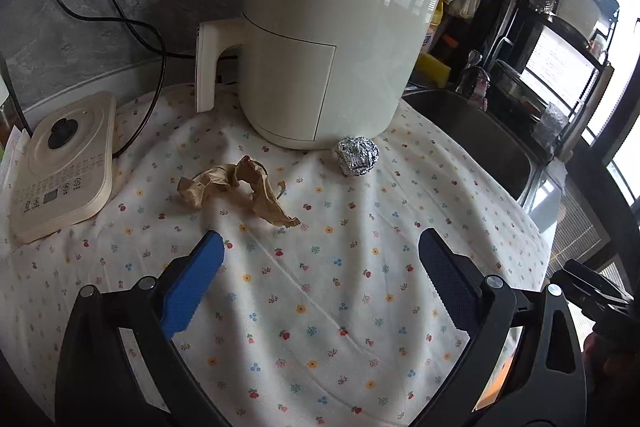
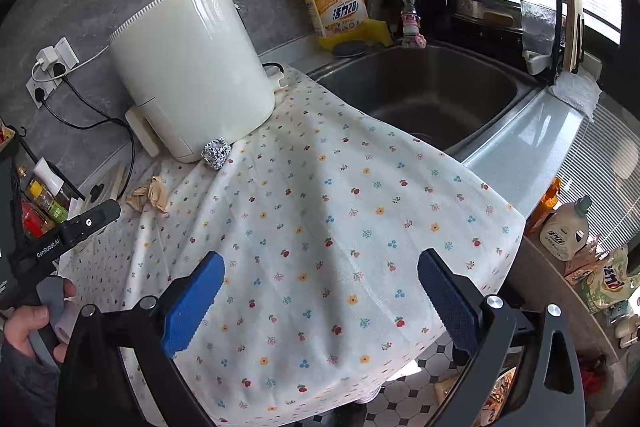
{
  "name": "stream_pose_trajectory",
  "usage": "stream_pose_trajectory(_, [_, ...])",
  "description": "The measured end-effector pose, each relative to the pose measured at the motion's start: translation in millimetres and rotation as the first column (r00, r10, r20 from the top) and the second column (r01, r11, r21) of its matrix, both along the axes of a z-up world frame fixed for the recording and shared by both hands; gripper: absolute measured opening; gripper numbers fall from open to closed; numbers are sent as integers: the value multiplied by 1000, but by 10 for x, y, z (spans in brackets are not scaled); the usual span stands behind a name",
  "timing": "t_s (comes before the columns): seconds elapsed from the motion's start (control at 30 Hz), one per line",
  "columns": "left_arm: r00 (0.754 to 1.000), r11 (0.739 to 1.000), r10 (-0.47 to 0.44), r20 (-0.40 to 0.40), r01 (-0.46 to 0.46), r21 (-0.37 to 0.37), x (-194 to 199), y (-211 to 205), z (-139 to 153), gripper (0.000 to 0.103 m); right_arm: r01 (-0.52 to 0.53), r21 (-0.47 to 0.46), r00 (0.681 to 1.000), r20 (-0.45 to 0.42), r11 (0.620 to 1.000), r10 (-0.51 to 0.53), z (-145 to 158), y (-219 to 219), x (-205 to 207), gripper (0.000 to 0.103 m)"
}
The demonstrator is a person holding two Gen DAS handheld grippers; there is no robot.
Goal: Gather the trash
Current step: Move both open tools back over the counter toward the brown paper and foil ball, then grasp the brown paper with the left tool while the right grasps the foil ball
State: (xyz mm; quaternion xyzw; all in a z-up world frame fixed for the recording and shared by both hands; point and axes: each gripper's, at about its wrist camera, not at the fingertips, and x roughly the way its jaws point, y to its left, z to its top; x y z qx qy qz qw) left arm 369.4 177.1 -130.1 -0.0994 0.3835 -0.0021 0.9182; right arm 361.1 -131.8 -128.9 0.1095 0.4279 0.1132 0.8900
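Observation:
A crumpled brown paper scrap point(image 1: 240, 189) lies on the flowered cloth point(image 1: 320, 287), just beyond my left gripper point(image 1: 322, 247), which is open and holds nothing. A foil ball point(image 1: 357, 156) rests against the foot of the cream air fryer point(image 1: 332, 39), farther ahead and to the right. In the right wrist view the foil ball point(image 2: 216, 153) and the brown paper point(image 2: 150, 195) sit far off at the left. My right gripper point(image 2: 320, 267) hangs open and empty over the cloth point(image 2: 340, 207) near the counter's front edge.
A cream appliance base point(image 1: 64, 163) with a cord sits at the left. A steel sink point(image 2: 432, 95) opens at the right of the cloth, with a yellow detergent bottle point(image 2: 336, 3) behind it. A hand point(image 2: 28, 323) holds the left gripper's handle. Bottles stand at the far left point(image 2: 40, 203).

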Motion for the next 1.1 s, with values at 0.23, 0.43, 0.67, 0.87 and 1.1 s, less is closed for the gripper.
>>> stream_pose_trajectory(0.23, [1000,999,-1,-17,1,33,326,331,-73,97,3,-2,1000,-5,1000,-3,-46,314,217,95])
stream_pose_trajectory(0.43, [1000,995,-8,-22,10,99,595,457,-164,97,-7,-19,1000,-19,1000,6,-102,497,330,95])
stream_pose_trajectory(0.67, [996,988,-49,-69,58,142,875,439,-370,97,-6,-51,1000,-30,999,4,-134,593,424,95])
stream_pose_trajectory(0.87, [994,982,-31,-109,51,181,937,455,-489,90,-11,-71,999,-43,997,8,-155,655,516,95])
stream_pose_trajectory(1.1, [991,996,-13,-133,25,91,777,696,-484,24,-77,-80,997,-32,994,75,-134,936,716,95])
